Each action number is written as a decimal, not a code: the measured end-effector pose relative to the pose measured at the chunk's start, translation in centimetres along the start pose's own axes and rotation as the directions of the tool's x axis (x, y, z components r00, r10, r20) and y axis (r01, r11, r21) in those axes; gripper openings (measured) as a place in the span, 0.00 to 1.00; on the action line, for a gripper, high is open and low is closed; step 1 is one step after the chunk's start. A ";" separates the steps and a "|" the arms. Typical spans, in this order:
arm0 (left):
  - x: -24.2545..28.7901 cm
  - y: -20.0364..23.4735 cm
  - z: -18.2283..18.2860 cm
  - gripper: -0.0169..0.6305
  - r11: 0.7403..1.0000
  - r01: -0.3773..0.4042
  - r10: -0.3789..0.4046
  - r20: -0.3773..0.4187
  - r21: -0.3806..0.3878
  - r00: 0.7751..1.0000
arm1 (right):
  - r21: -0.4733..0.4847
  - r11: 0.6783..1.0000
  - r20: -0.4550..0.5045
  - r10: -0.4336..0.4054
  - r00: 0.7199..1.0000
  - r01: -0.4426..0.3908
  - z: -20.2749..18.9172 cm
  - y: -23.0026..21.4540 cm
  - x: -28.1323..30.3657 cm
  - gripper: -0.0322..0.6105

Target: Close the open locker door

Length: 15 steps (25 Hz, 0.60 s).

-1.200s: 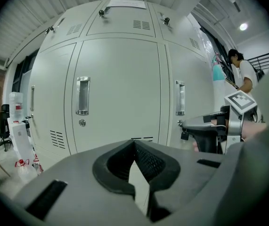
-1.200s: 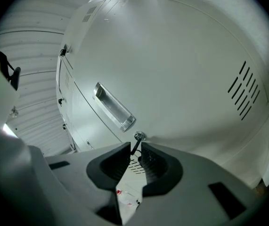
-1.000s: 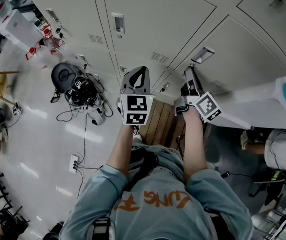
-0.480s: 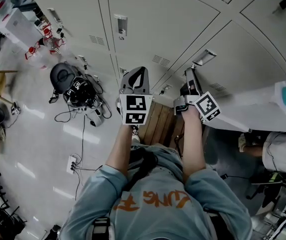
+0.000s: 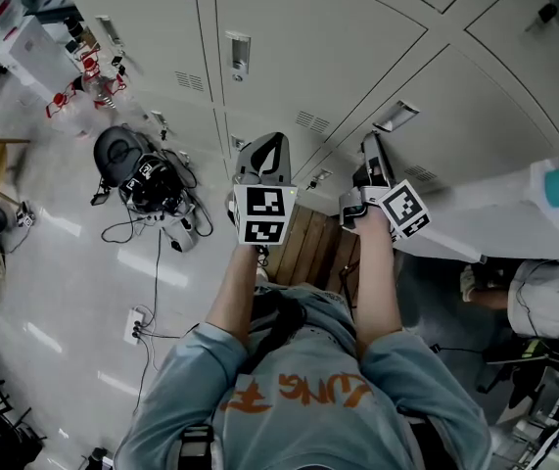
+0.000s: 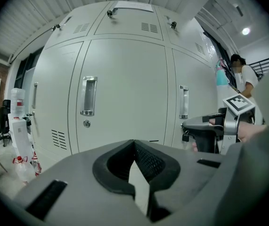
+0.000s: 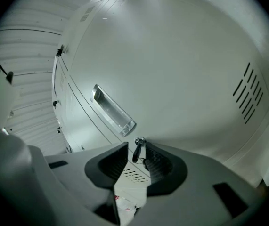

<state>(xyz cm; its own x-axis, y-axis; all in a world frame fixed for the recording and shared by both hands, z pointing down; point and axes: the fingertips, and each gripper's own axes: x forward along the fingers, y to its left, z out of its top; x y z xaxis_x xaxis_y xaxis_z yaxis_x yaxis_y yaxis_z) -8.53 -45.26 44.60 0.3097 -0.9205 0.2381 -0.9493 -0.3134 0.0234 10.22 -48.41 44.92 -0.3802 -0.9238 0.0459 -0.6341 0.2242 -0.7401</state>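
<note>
A person stands facing grey lockers. The right gripper (image 5: 371, 145) is close to the locker door (image 7: 181, 74), which sits flush with its neighbours. Its jaws have just been opening and now stand slightly apart around the key (image 7: 138, 148) in the lock. The left gripper (image 6: 134, 143) has its jaws together and holds nothing.

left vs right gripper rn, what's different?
Jaws: the left gripper has them together and empty. The right gripper has them apart, and they have just been opening, with a dark piece that hangs from the lock between them.
Place: the left gripper sits back from the lockers. The right gripper is close against a door, just under its handle.
Both aim at the lockers.
</note>
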 end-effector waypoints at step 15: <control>-1.3 -1.7 2.1 0.06 1.000 0.027 -0.027 0.059 0.015 0.998 | -0.327 0.941 0.064 -0.072 0.995 0.089 3.3 1.4 -3.3 0.30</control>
<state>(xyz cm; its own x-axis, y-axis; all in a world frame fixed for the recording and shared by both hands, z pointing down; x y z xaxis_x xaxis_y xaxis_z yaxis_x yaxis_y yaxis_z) -7.16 -44.06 42.19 0.3382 -0.9238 0.1793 -0.9399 -0.3411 0.0153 12.80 -46.06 41.51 -0.2896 -0.9555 0.0554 -0.8506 0.2304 -0.4727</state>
